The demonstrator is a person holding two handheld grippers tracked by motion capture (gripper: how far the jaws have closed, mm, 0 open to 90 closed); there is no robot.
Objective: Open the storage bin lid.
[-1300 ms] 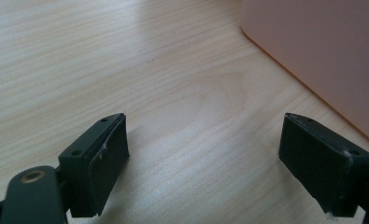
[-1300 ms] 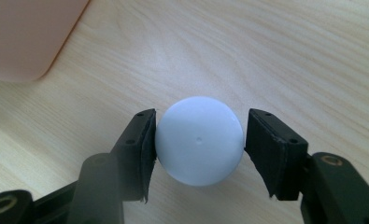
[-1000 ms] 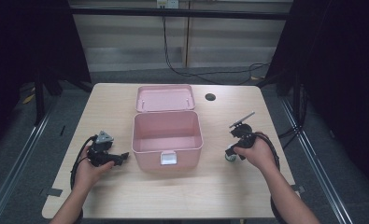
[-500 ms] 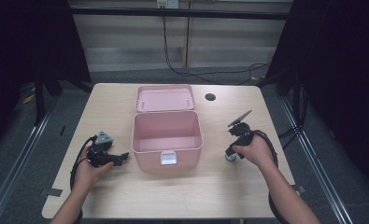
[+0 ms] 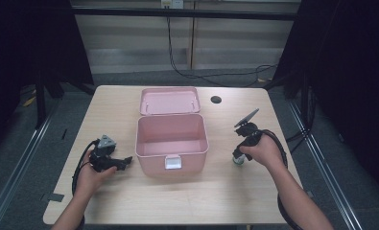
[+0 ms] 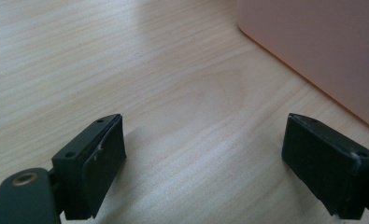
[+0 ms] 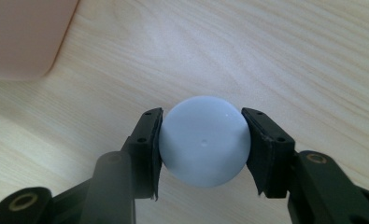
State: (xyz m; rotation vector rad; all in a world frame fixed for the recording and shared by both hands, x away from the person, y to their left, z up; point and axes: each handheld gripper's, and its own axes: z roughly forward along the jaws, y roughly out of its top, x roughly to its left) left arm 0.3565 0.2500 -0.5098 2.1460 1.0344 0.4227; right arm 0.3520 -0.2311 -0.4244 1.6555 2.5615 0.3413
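Note:
An open pink box stands mid-table, its lid laid back behind it and its inside bare. A small white ball rests on the wood to the right of the box. My right gripper points down on the ball, and both pads press against its sides. In the high view the ball peeks out under the right hand and its gripper. Left of the box, my left gripper lies low on the table. Its jaws are wide apart with bare wood between them.
The pink box's corner is close ahead and to the right of the left jaws, and its rounded corner shows at the upper left beyond the ball. A dark round hole sits in the table near the far edge. Cables trail from both grippers.
The right hand has shifted only very slightly at the ball. The left hand and the box are as before.

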